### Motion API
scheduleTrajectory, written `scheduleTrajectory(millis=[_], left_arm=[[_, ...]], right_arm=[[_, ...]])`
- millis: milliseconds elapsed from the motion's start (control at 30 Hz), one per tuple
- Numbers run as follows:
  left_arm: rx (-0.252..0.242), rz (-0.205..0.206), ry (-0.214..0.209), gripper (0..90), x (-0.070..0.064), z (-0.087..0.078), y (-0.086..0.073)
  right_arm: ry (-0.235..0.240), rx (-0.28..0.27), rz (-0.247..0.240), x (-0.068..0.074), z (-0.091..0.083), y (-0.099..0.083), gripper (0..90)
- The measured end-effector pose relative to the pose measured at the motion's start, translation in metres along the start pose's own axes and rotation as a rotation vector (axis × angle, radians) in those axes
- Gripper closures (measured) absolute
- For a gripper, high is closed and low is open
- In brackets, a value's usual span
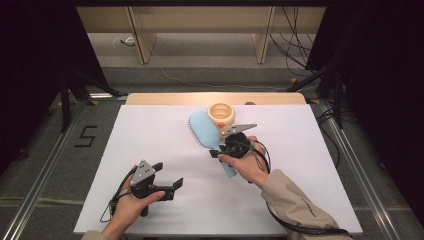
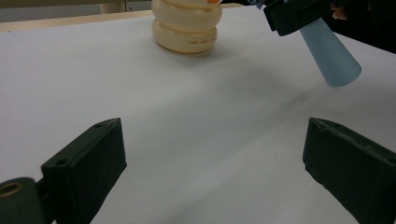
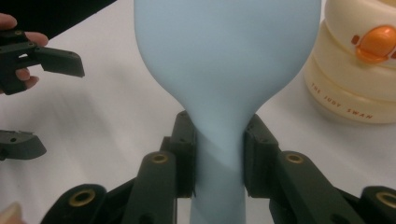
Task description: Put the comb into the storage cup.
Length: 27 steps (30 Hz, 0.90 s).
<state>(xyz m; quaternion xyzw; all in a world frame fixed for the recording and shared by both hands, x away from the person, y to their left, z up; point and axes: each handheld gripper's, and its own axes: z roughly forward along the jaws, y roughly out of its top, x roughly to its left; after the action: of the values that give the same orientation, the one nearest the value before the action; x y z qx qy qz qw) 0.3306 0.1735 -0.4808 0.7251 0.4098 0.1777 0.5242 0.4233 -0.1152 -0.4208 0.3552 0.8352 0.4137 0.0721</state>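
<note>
The right tongs (image 3: 219, 154) clamp the blue hairbrush (image 3: 224, 60) at its slim neck (light, stiff, slippery plastic, I'd guess); the left tongs (image 2: 215, 168) gape wide, empty.

The pale blue plastic hairbrush (image 3: 224, 70) in my right gripper (image 3: 218, 154) is one flat, even blue, bristles and handle alike. My gripper jaws are matt black with brass-coloured rivets. The cream ringed plastic cup (image 1: 221, 114) carries an orange button and small brown lettering. The table's white cover (image 1: 165, 150) is plain, with no pattern. My left gripper (image 1: 170, 180) is black under a grey plate.
</note>
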Motion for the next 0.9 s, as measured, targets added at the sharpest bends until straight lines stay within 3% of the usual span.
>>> scheduleTrajectory(millis=[133, 233, 900], left_arm=[[0.011, -0.02, -0.026, 5.8, -0.003, 0.002, 0.002], [0.015, -0.072, -0.07, 7.8, -0.008, 0.004, 0.005], [0.048, -0.091, -0.147, 15.0, -0.037, 0.034, 0.016]], right_arm=[[-0.003, -0.02, 0.004, 0.001, 0.0, 0.0, 70.4], [-0.004, -0.019, 0.005, 0.003, 0.001, 0.0, 70.4], [0.016, -0.036, -0.004, 0.018, 0.011, 0.001, 70.4]])
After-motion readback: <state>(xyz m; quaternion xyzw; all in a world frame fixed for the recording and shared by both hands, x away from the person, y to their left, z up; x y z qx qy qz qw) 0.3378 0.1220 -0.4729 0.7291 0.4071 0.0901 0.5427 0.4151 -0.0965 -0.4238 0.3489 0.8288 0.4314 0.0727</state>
